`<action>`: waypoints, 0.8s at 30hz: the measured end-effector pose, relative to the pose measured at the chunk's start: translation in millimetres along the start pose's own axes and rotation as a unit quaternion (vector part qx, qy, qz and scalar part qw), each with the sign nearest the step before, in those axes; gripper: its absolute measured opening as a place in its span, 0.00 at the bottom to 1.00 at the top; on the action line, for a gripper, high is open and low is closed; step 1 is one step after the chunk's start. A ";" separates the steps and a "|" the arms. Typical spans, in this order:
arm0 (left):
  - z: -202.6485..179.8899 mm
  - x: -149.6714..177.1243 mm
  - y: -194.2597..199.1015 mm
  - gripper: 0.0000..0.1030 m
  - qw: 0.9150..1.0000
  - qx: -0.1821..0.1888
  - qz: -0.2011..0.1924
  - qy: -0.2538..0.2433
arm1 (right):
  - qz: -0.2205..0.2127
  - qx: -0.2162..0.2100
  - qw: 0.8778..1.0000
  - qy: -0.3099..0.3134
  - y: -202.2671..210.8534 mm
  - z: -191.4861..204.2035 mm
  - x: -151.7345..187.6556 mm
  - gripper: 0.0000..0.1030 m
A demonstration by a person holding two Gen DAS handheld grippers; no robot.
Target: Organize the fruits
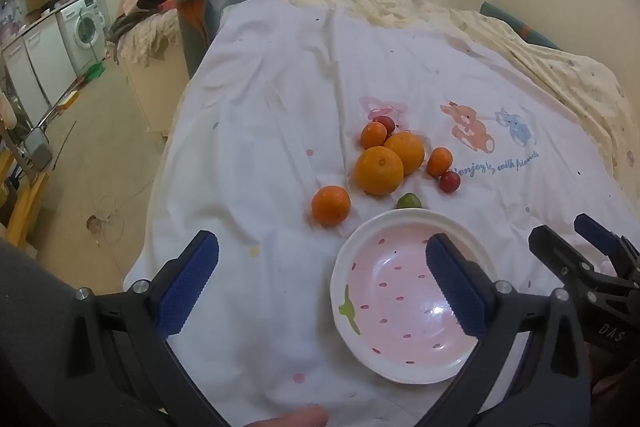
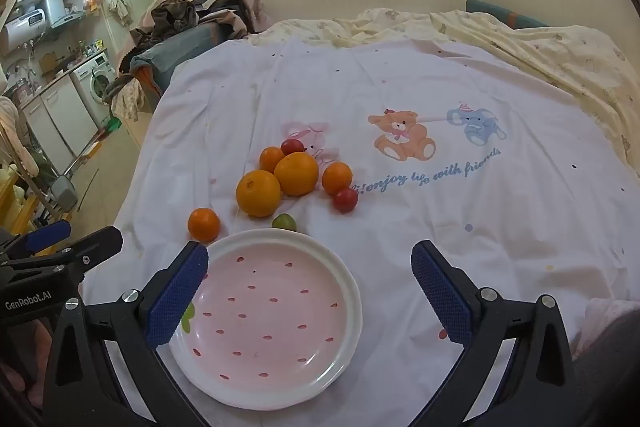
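We see a glossy ceramic plate [image 2: 352, 291], its pink glaze catching a white glint, on a matt white cotton-like sheet [image 2: 440, 235], creased and printed. Beyond the plate, the oranges [image 2: 258, 193] show dimpled, faintly shiny peel; the red fruit [image 2: 345, 199] beside them is smooth and glossy. Each gripper's fingers [image 1: 188, 279] carry rough, knurled blue pads on matt black plastic frames with bright metal bolts.
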State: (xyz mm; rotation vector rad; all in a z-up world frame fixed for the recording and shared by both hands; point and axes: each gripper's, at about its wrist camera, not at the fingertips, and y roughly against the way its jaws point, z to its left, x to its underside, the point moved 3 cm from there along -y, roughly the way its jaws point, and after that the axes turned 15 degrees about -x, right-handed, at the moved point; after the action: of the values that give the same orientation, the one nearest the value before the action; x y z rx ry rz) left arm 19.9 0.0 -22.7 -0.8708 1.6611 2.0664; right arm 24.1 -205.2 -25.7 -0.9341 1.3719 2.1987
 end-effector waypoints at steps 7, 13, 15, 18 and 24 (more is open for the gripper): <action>-3.9 -0.5 3.6 0.99 1.000 -0.001 -0.007 -0.003 | 0.002 0.001 1.000 0.005 -0.6 0.9 0.7 1.00; 2.8 -1.5 1.0 0.99 1.000 0.003 0.000 0.004 | 0.002 0.003 1.000 0.001 -1.9 -2.5 -2.3 1.00; 3.4 -2.0 1.5 0.99 1.000 0.002 0.000 0.003 | 0.002 0.003 1.000 0.000 -2.9 -3.5 -2.7 1.00; 1.9 -0.6 0.7 0.99 1.000 0.003 0.000 0.004 | 0.001 0.004 1.000 0.005 -1.2 -1.2 -0.2 1.00; 1.9 -0.6 0.6 0.99 1.000 0.002 0.000 0.004 | 0.001 0.005 1.000 0.001 -2.5 -0.3 -1.3 1.00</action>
State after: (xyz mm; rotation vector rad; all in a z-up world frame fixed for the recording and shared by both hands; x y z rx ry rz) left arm 19.5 1.7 -21.7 -0.8795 1.6698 2.0610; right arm 26.7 -204.4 -26.5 -0.9313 1.3846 2.1904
